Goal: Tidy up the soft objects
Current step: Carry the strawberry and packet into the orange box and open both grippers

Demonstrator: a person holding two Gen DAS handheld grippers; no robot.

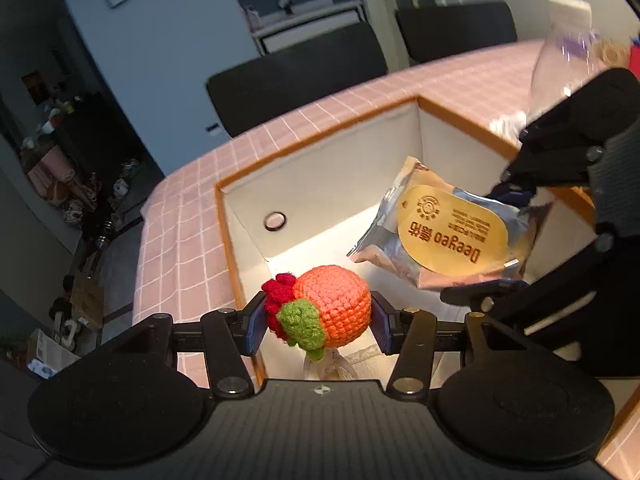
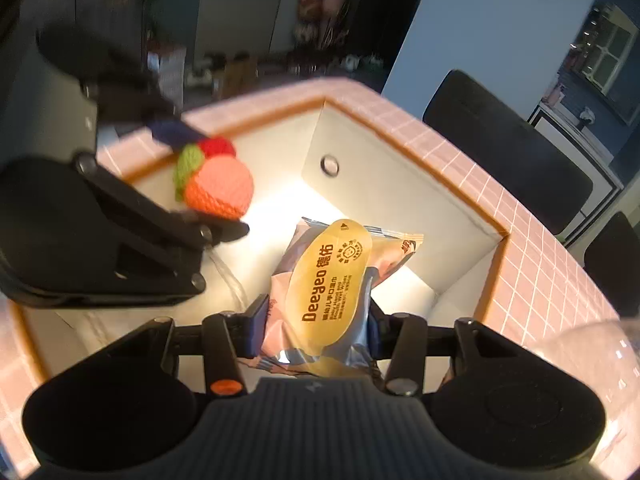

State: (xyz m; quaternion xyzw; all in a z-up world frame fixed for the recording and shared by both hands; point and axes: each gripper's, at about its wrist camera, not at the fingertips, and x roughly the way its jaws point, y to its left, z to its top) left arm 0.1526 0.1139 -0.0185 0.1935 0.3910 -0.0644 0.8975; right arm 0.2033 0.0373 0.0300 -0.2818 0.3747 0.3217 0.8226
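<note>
My left gripper [image 1: 318, 322] is shut on an orange crocheted fruit toy [image 1: 334, 304] with green and red knitted leaves, held over the near-left corner of a white open box [image 1: 320, 176] with an orange rim. My right gripper [image 2: 316, 328] is shut on a soft wet-wipes pack [image 2: 324, 292] with a yellow "Deeyeo" label, held over the box's inside. The pack also shows in the left wrist view [image 1: 448, 232], with the right gripper [image 1: 508, 236] on it. The toy [image 2: 218, 188] and the left gripper [image 2: 192, 176] show in the right wrist view at upper left.
The box sits on a pink checked tablecloth [image 1: 180, 240]. A clear plastic bottle [image 1: 560, 60] stands beyond the box at right. Black chairs [image 1: 296, 80] stand along the table's far side. A small round ring [image 1: 275, 221] marks the box wall.
</note>
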